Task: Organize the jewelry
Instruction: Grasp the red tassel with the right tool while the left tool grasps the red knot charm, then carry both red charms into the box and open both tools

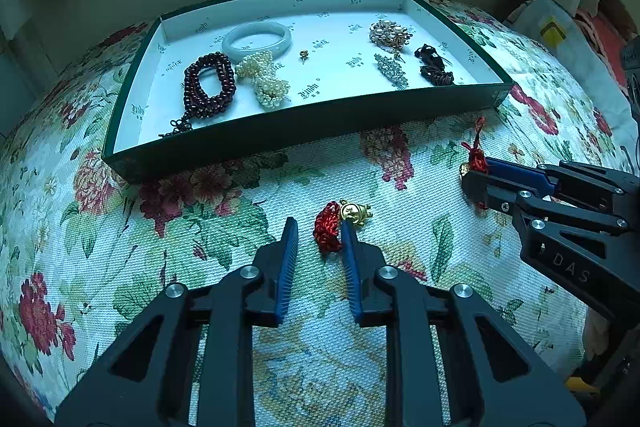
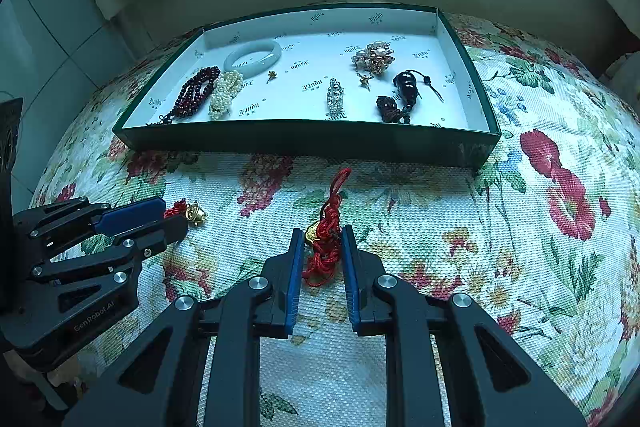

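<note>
Your right gripper point(image 2: 322, 239) closes on a red knotted cord charm point(image 2: 323, 247) lying on the floral tabletop point(image 2: 440, 227), just before the green jewelry tray point(image 2: 304, 143).

Both cameras ride on hand-held grippers and look forward and steeply down along their own fingers, close over a floral cloth point(image 1: 192, 211). The left wrist view sits to the left and sees the right gripper point(image 1: 474, 173) entering at its right edge; the right wrist view sees the left gripper point(image 2: 170, 217) at its left edge. Both face the same green tray point(image 1: 304, 125) farther back, with a pale wall behind it.
</note>
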